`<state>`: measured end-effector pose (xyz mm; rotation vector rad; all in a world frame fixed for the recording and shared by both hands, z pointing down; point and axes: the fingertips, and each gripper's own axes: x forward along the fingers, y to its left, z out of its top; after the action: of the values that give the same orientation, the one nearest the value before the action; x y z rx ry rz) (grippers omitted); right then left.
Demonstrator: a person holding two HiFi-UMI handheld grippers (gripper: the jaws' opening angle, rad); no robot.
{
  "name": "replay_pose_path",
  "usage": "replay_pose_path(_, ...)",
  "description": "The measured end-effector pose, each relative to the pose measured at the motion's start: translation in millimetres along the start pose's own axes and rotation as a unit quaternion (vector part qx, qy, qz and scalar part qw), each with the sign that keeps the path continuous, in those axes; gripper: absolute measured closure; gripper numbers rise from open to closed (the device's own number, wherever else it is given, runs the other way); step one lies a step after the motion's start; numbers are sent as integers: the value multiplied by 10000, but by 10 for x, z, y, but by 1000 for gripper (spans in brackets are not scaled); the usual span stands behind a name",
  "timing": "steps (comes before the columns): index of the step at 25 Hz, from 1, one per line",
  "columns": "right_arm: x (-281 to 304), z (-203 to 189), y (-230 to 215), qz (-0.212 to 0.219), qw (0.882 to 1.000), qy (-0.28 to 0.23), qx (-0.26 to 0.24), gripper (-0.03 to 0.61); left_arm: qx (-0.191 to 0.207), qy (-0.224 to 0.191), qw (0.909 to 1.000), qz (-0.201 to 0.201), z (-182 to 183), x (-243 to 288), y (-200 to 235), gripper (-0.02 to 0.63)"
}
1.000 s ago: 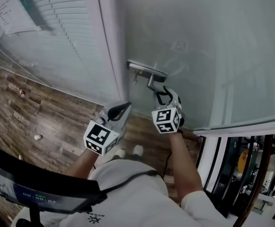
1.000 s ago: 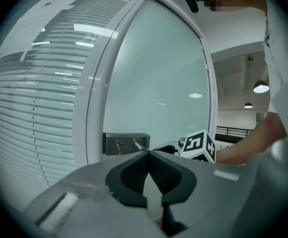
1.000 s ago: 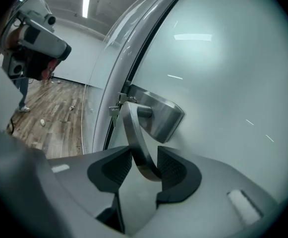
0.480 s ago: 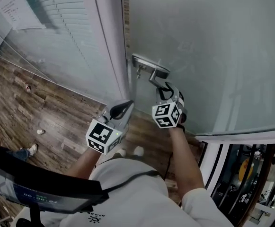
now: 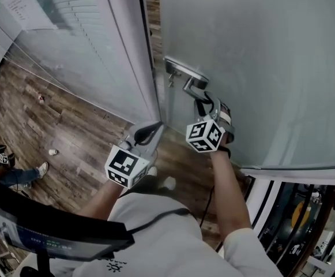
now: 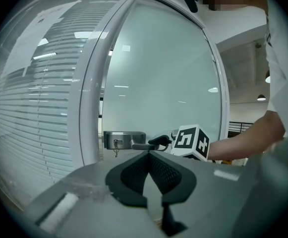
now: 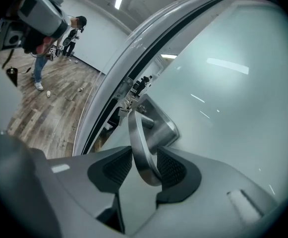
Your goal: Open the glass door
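The curved brushed-metal lever handle is clamped in the right tongs, its bar pinched between the two ribbed pads close to the free end, and that is where trouble can be expected. The bar is smooth and rounded, and little of it is taken in. If the swing is forced at an angle, the metal could be squeezed out of the pads and the grip lost. If the lever is allowed to spring back too soon, the latch could be caught again on the white door frame.

The left tongs are pressed together on nothing. They are held low at the left, just beside the door's edge. No help is being given from that side, so the whole door is carried by one grip, and those tongs could be knocked by the moving edge.

The tall frosted glass door is seen straight ahead, pale grey-green and cloudy, with ceiling lights mirrored in it. A narrow gap is shown between its edge and the frame, with brown wooden floor glimpsed through it. The door is therefore judged to be just ajar and far from fully open. The handle is mounted on a rectangular steel lock plate at that edge, and a small key is seen hanging in the lock.
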<state>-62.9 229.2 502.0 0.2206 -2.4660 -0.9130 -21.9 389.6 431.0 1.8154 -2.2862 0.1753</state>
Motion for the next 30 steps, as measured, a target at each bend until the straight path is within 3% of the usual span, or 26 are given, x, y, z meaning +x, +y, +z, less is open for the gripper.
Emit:
replay_pose_path(9,97,50,-115,-89,9998,133,-144,417,51,-35,9998,-193,81,203,206,612)
replay_pose_path(12,310,13,-273,-62,9996,218,-152,417,102,-6,9994,-326,183,529,341,614)
replay_pose_path(17,643,-298,-639,-66,9988,487,5,419,137,2,9948,-1010,379,1242,294,612)
replay_pose_path(24,600,-200,-552,-285,9975,648,-7,420,555,-171,9807,-1865,332,1166,183,611)
replay_pose_path(30,556,-250,-634,-471,9961,743,8,422,884,-221,9681,-2333,363,1128,6,611)
